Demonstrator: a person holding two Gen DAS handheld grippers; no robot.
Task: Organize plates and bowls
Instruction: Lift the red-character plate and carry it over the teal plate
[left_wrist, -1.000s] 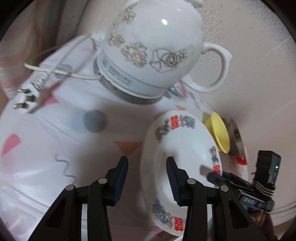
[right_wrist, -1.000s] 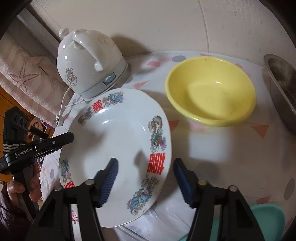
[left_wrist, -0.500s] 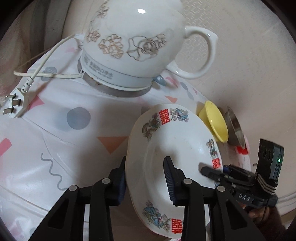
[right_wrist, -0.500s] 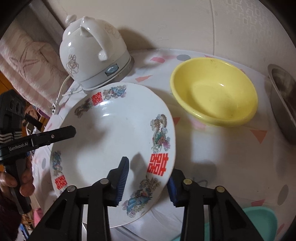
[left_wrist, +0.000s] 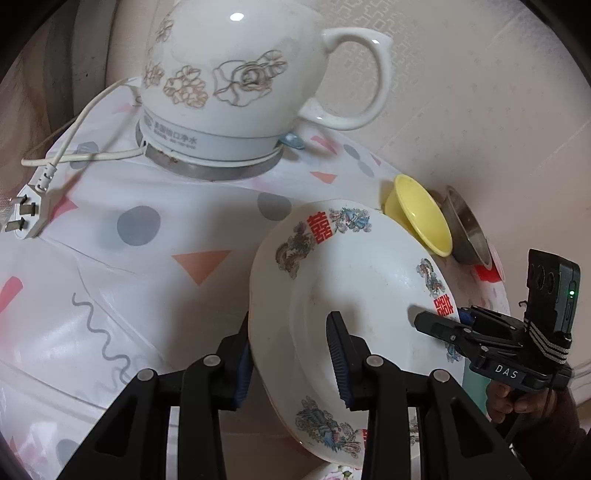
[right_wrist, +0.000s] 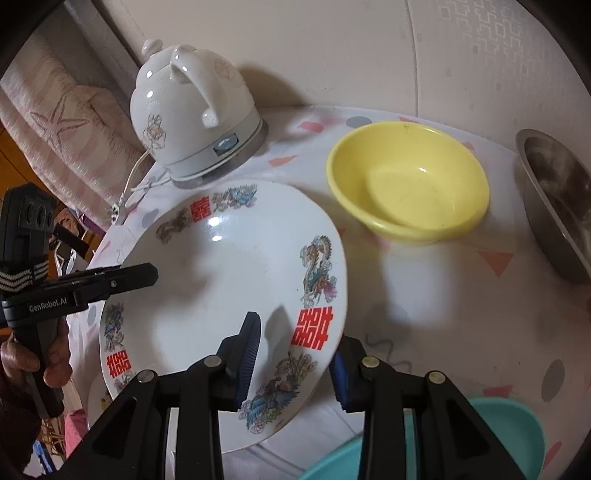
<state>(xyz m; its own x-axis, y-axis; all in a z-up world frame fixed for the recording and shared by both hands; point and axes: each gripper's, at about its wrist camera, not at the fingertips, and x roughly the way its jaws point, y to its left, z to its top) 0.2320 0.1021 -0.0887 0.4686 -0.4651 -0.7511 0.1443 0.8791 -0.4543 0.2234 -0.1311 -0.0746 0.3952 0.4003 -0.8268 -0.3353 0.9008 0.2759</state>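
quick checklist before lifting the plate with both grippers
1. Left gripper straddles the plate rim, pads on it: ok.
2. Right gripper has just been closing; the rim sits between its jaws: ok.
3. Plate level: not ok, tilted.
4. Clear of the yellow bowl: ok, apart.
5. Clear of the kettle: ok, apart.
6. What lies under the plate: cannot tell, mostly hidden.

A cream embossed wall (right_wrist: 480, 55) backs the table's patterned cloth (left_wrist: 155, 295); a pink starfish-print fabric (right_wrist: 62, 122) hangs left.
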